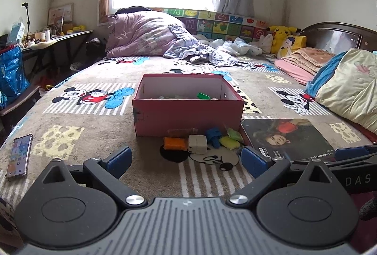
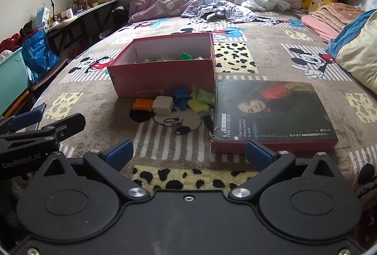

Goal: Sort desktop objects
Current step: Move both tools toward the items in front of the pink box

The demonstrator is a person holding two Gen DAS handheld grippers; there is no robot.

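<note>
An open red box (image 1: 188,117) (image 2: 162,77) sits on the bed with several small items inside. In front of it lies a cluster: an orange block (image 1: 175,143) (image 2: 143,104), a white charger cube (image 1: 198,144) (image 2: 163,105), a blue piece (image 1: 214,136) (image 2: 182,97) and yellow and green packets (image 1: 229,141) (image 2: 200,103). The box lid (image 1: 287,139) (image 2: 271,113) lies to the right. My left gripper (image 1: 186,162) is open and empty, short of the cluster. My right gripper (image 2: 188,153) is open and empty near the lid's front edge.
A phone (image 1: 18,156) lies at the left on the Mickey blanket (image 1: 94,127). Pillows and folded bedding (image 1: 348,87) are at the right, a quilt heap (image 1: 146,35) at the back. A desk and blue bag (image 1: 11,73) stand left of the bed.
</note>
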